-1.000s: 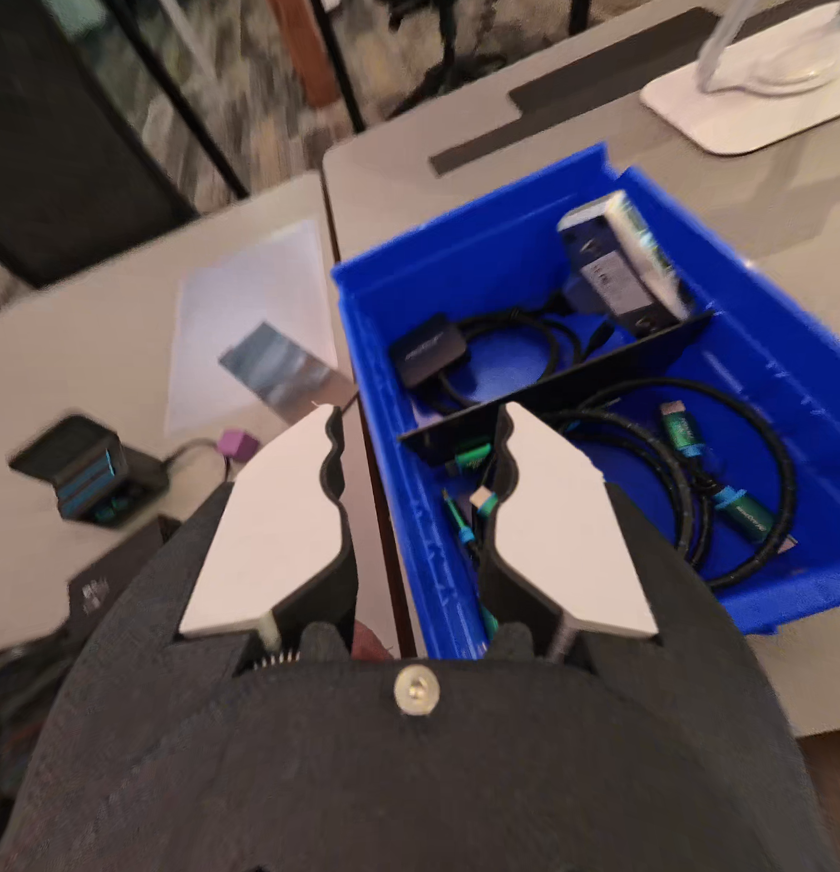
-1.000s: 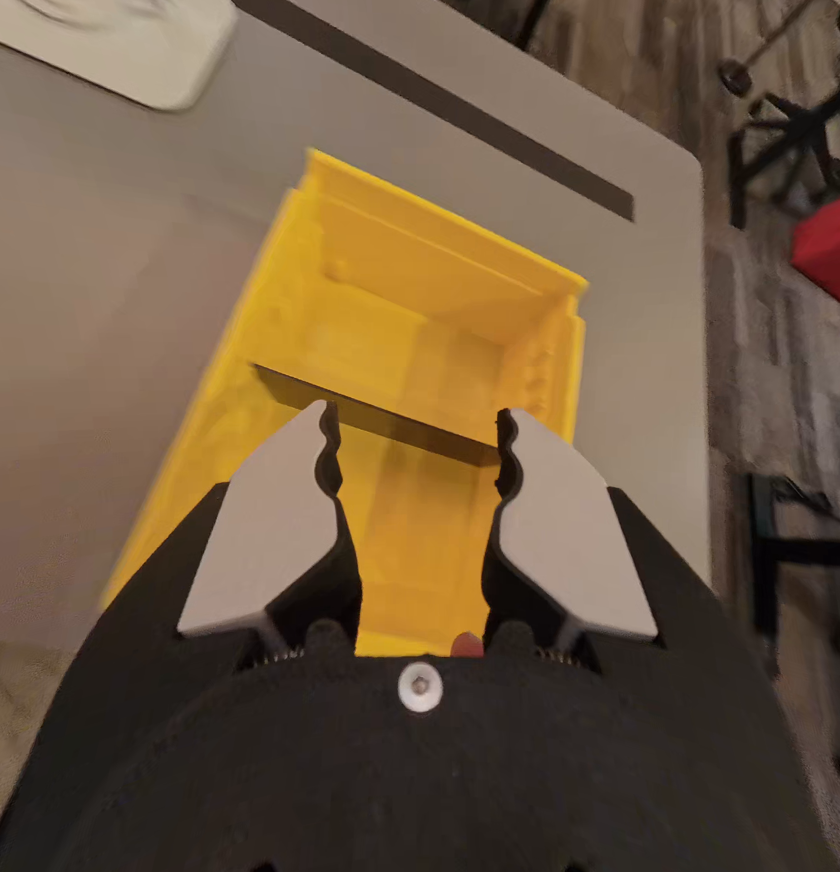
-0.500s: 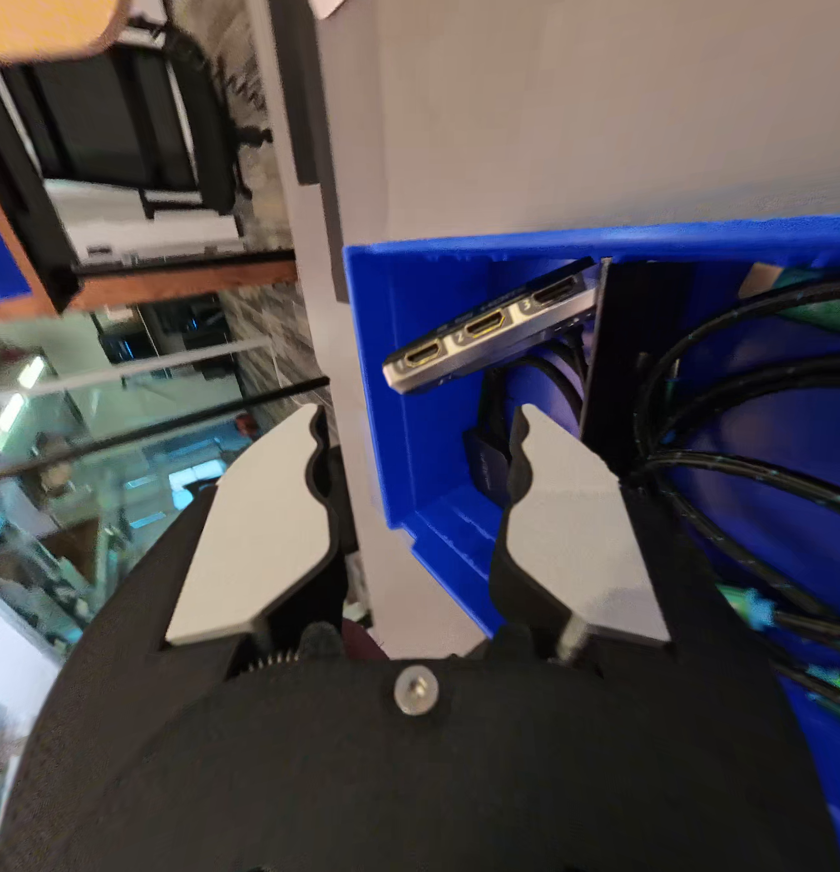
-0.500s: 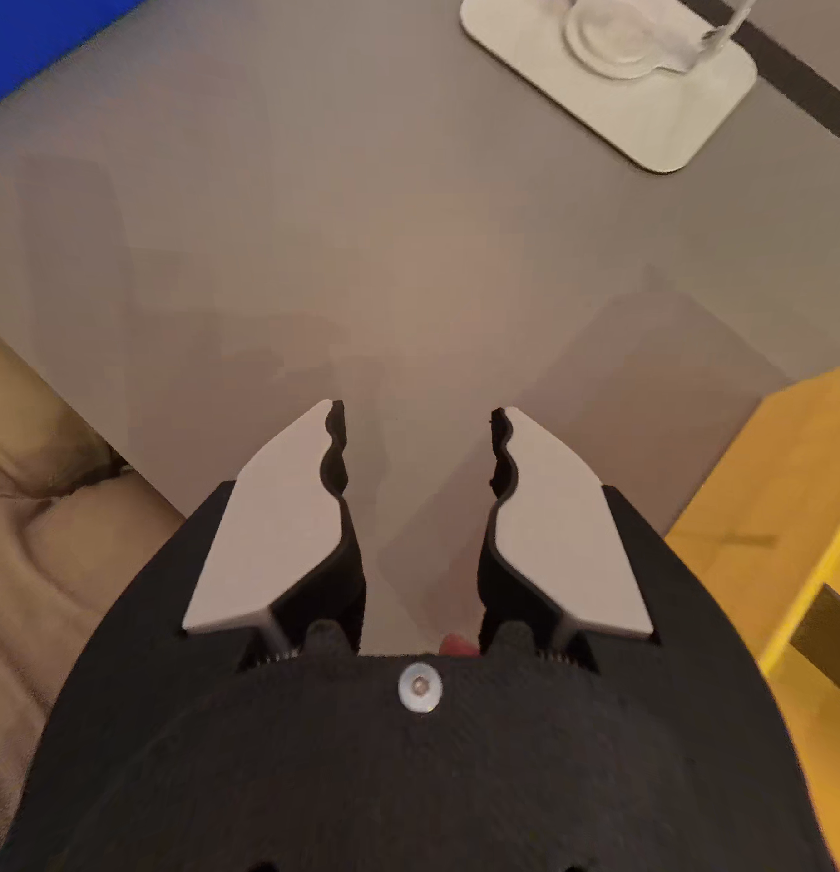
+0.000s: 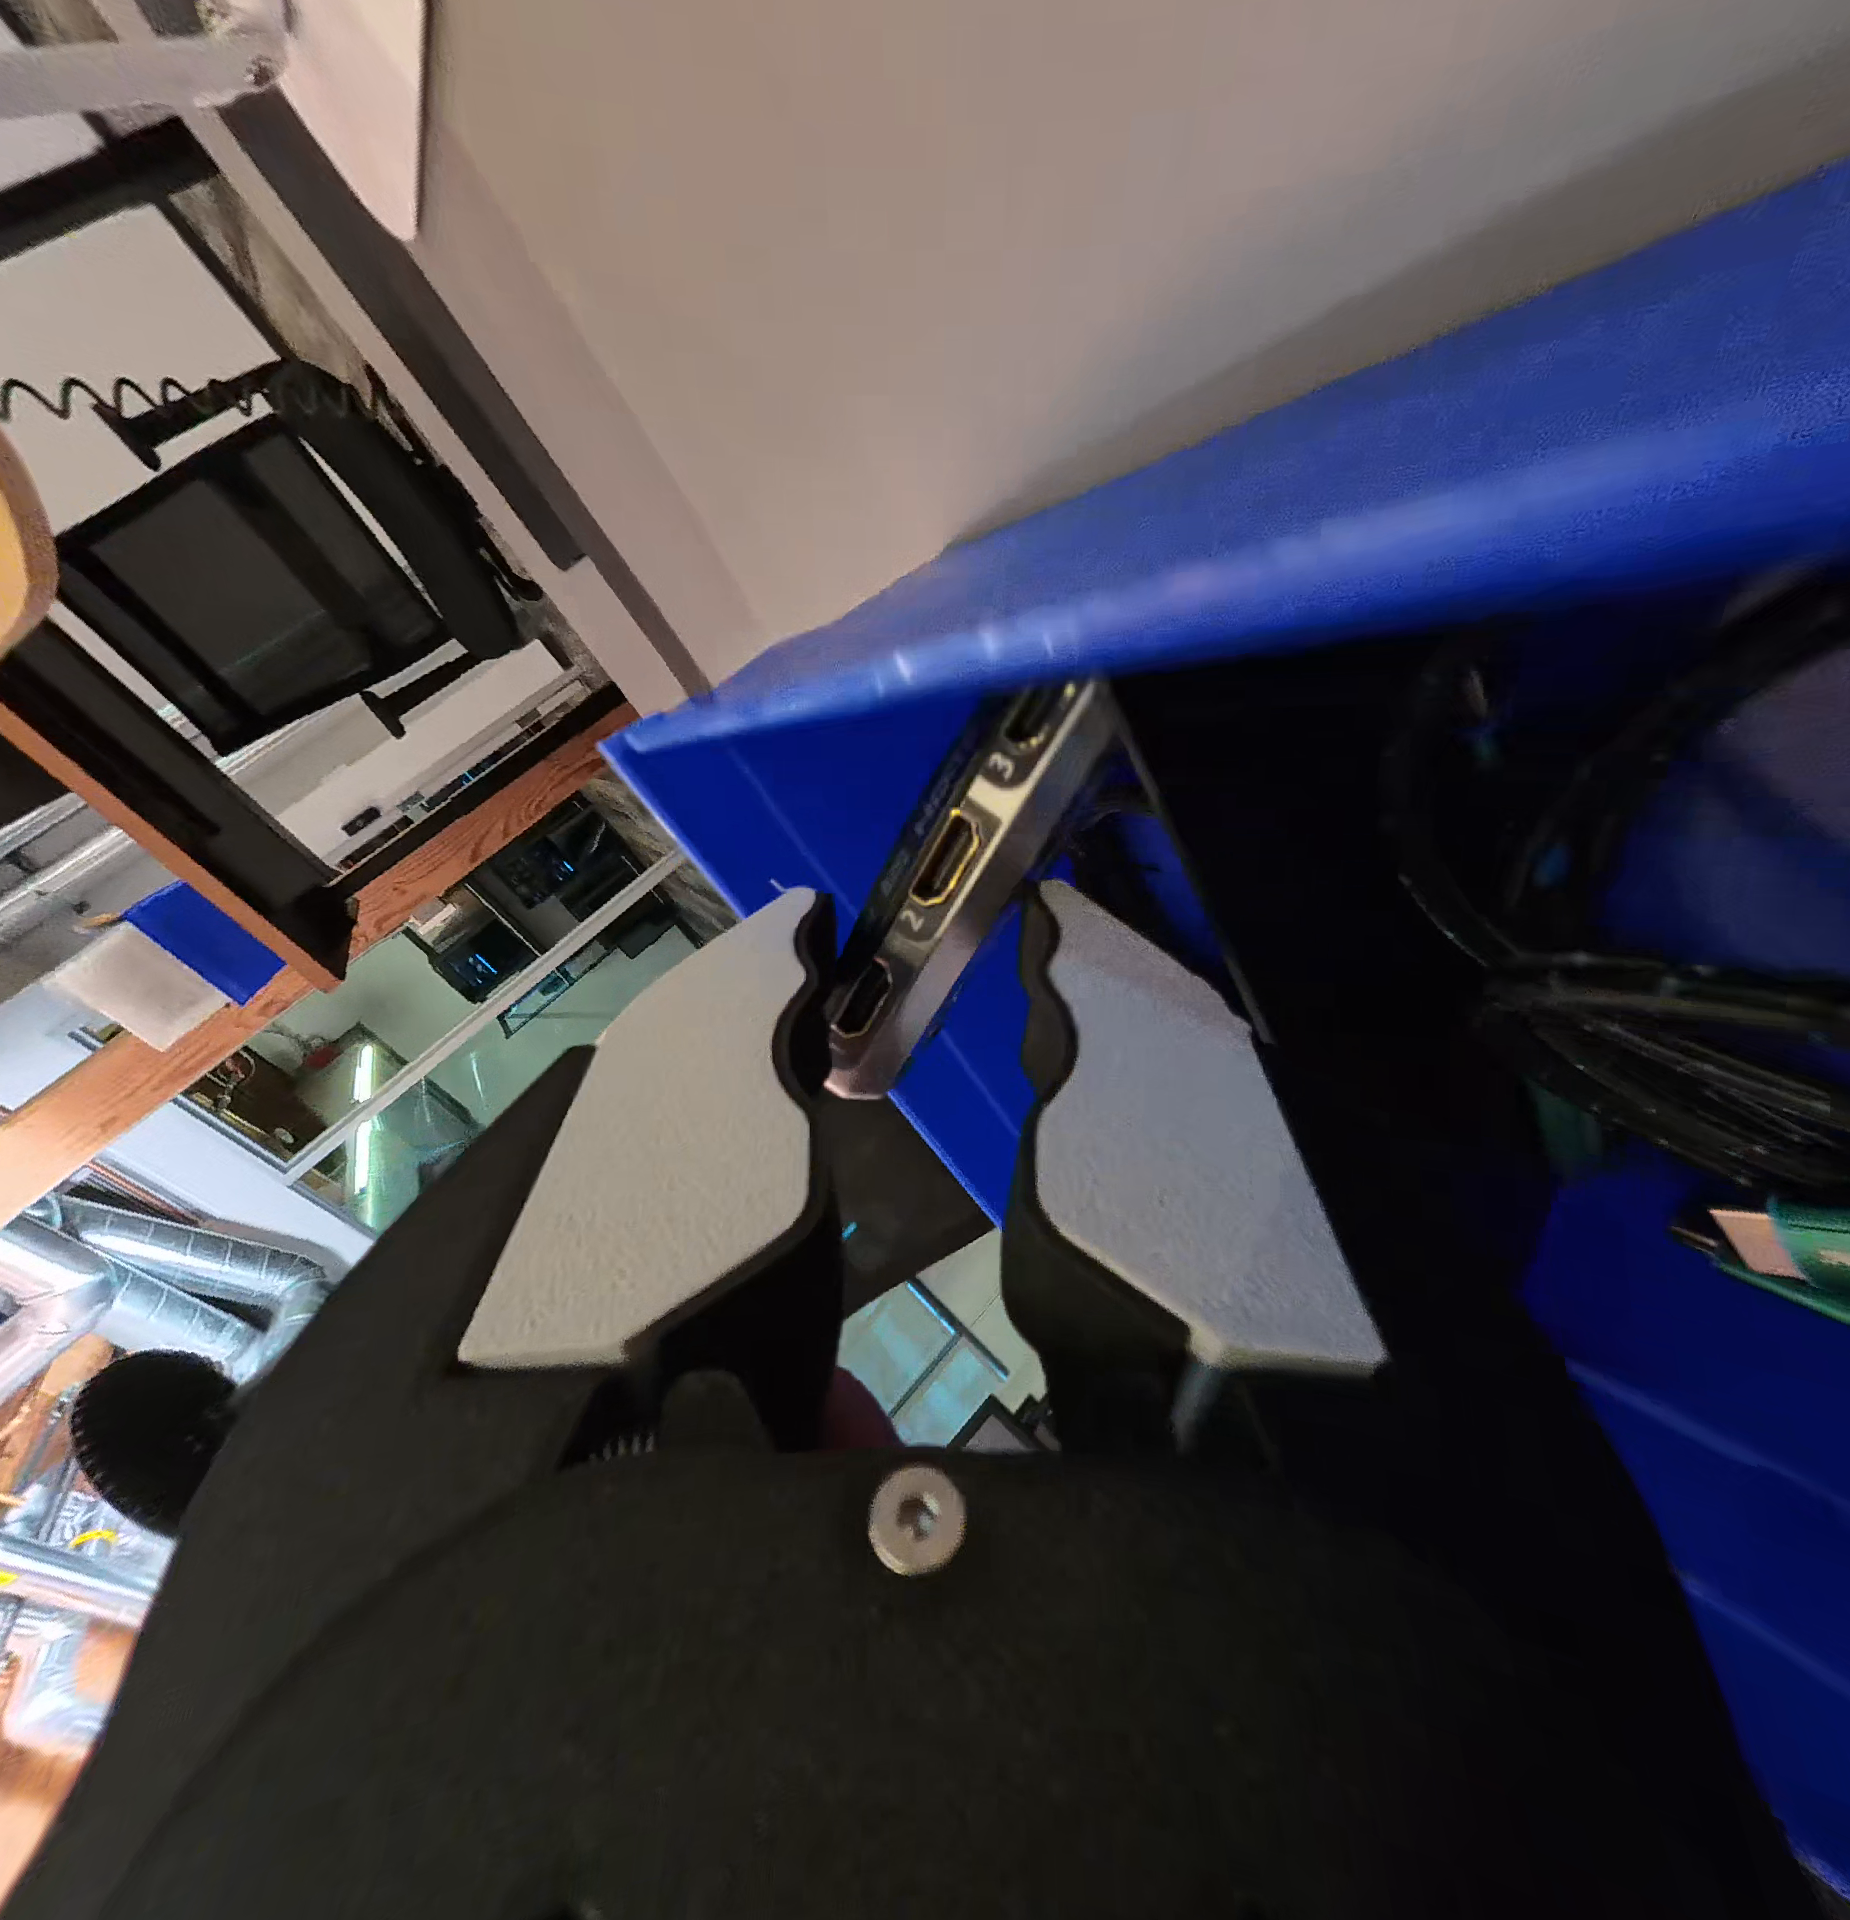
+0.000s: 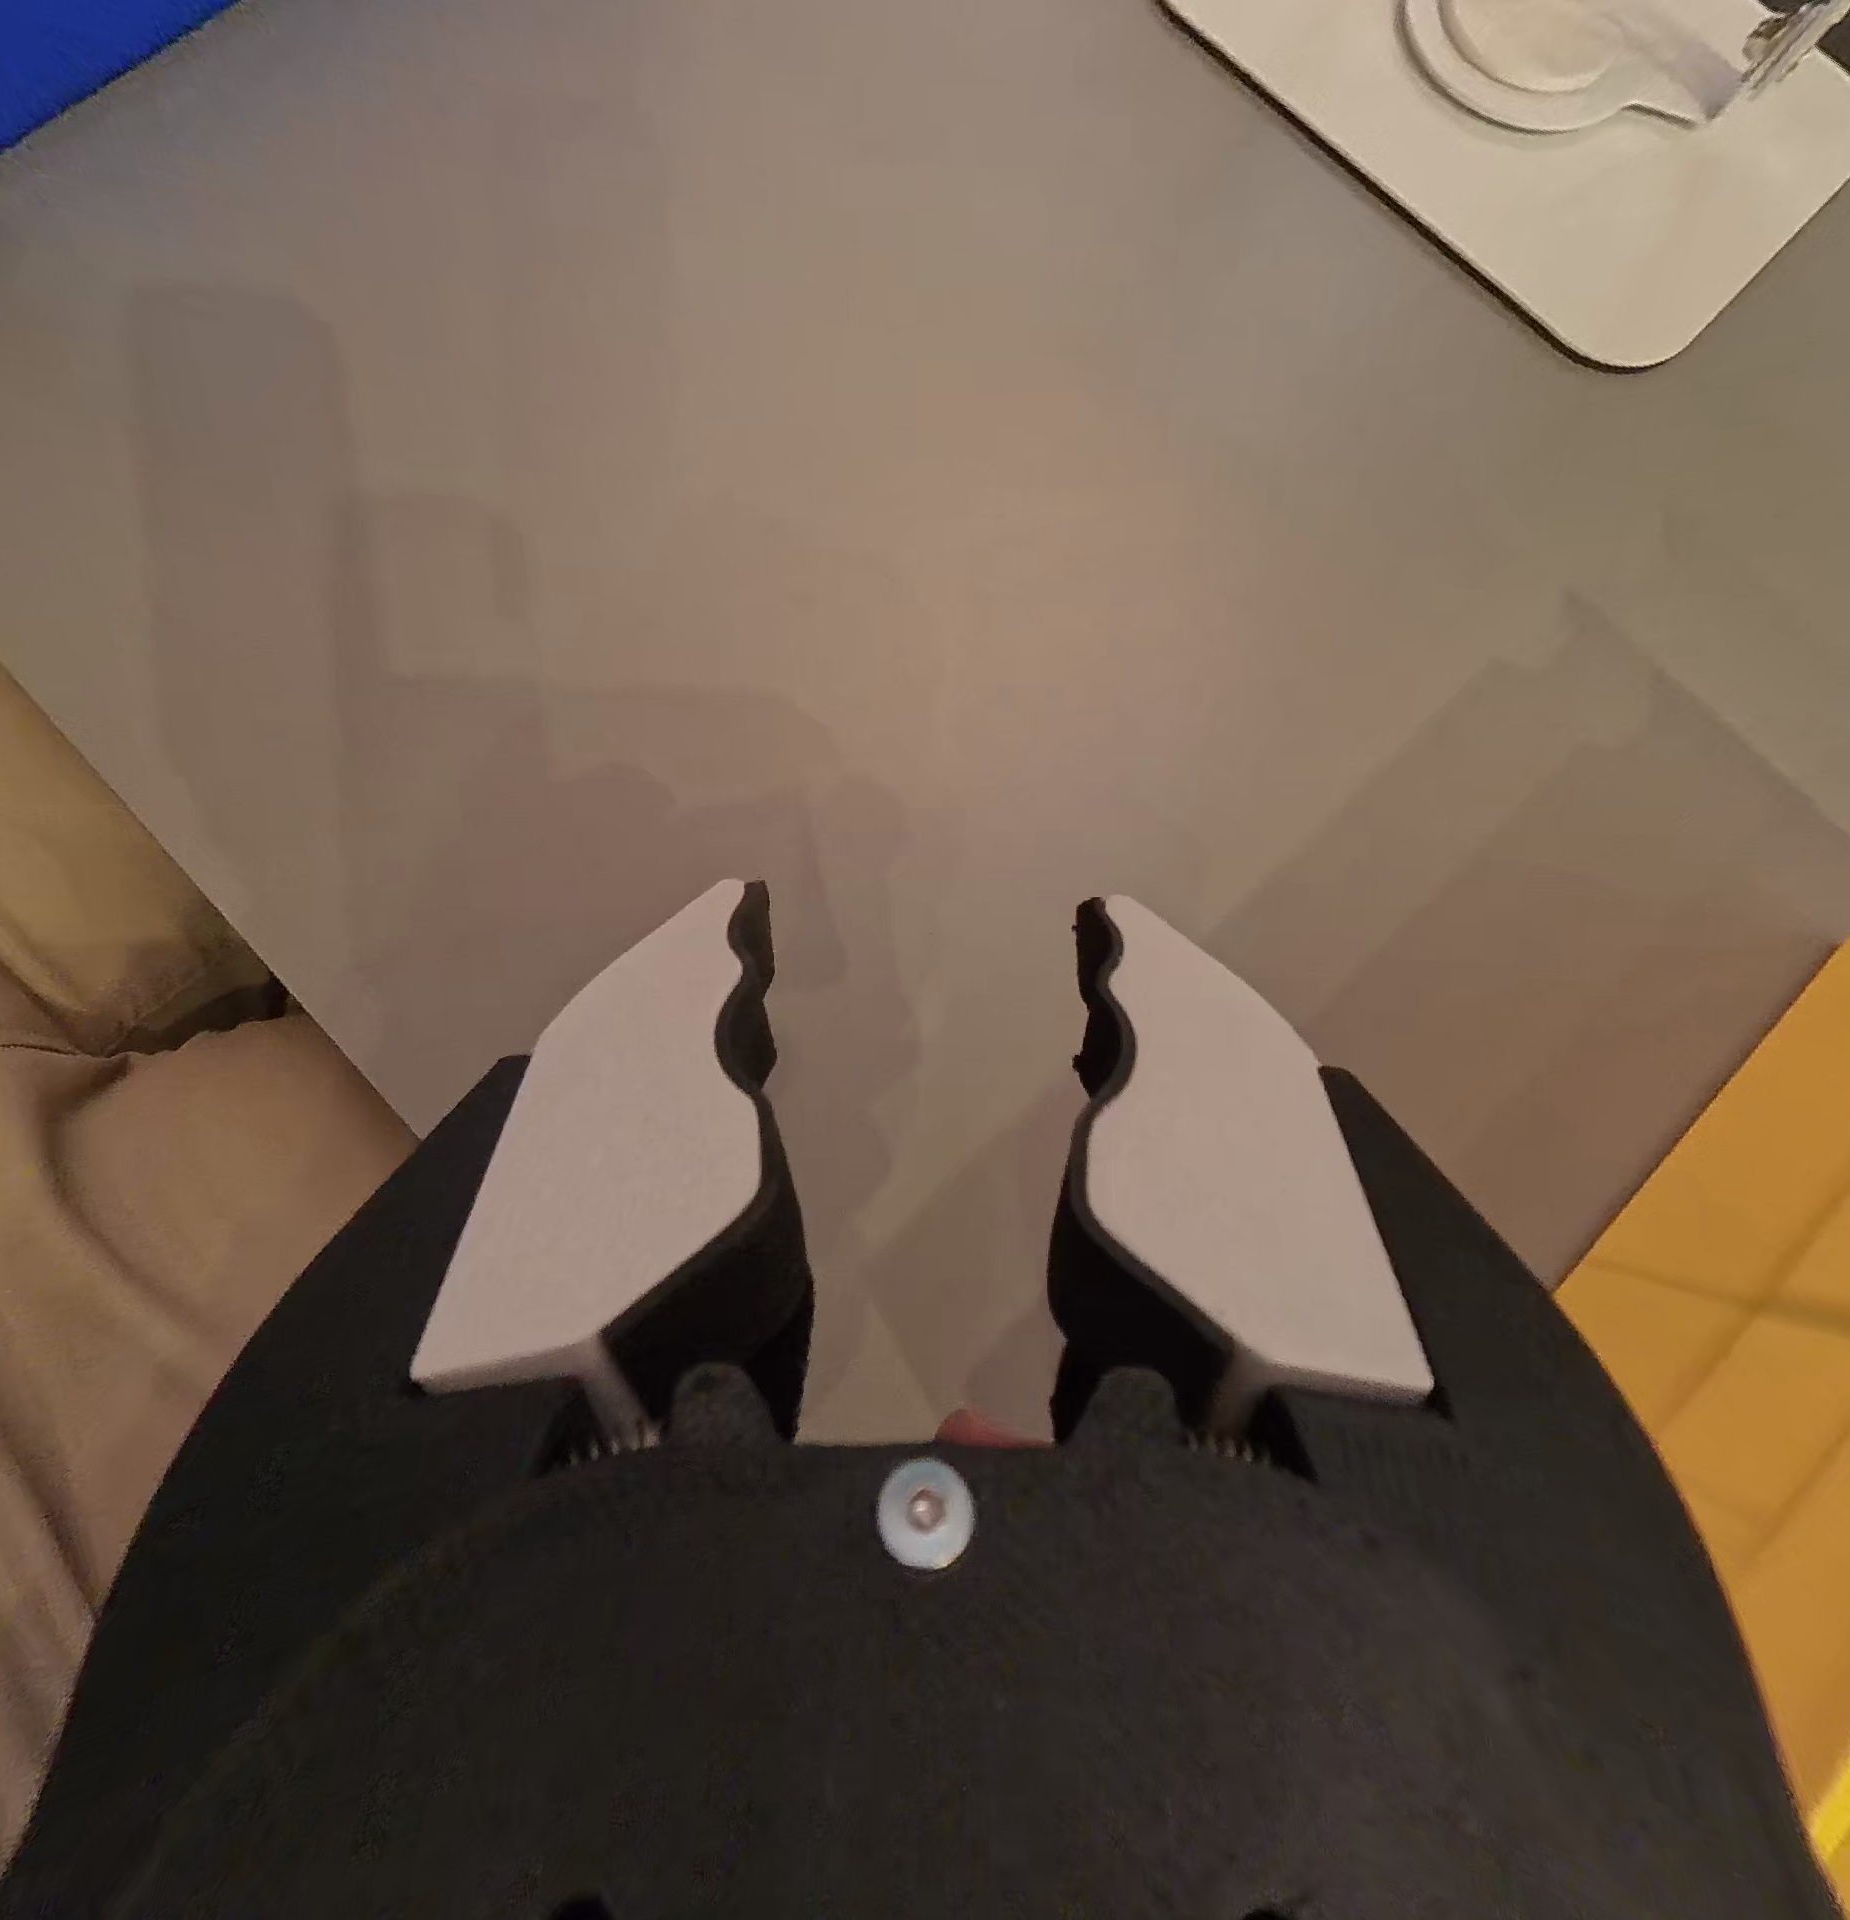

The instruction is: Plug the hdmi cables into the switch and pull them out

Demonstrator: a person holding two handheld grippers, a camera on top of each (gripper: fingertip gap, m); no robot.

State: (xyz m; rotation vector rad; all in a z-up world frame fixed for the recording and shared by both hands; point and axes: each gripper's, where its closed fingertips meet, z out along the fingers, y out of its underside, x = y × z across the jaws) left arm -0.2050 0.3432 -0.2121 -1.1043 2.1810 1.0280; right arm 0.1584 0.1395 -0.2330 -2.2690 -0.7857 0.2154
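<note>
In the left wrist view the grey HDMI switch (image 5: 952, 862) leans inside the blue bin (image 5: 1420, 520), its row of gold-rimmed ports facing me. My left gripper (image 5: 926, 914) has its jaws narrowed around the switch's near end; the left finger touches it and the right fingertip sits right at its edge. Black HDMI cables (image 5: 1627, 1039) lie coiled in the bin's other compartment, with a green-shelled plug (image 5: 1804, 1257) at the right. My right gripper (image 6: 921, 904) is open and empty above the bare grey table (image 6: 900, 468).
A black divider (image 5: 1264, 831) splits the blue bin beside the switch. In the right wrist view a yellow bin (image 6: 1731, 1247) is at the lower right, a white stand base (image 6: 1523, 156) at the top right, the blue bin's corner (image 6: 27, 62) at the top left and beige cloth (image 6: 121, 1195) at the left. My hands' fingertips stand some 40 cm from each other.
My left gripper swung from above the bin down to the switch and its jaws closed to about half their gap around it. My right gripper moved off the yellow bin to over the bare table.
</note>
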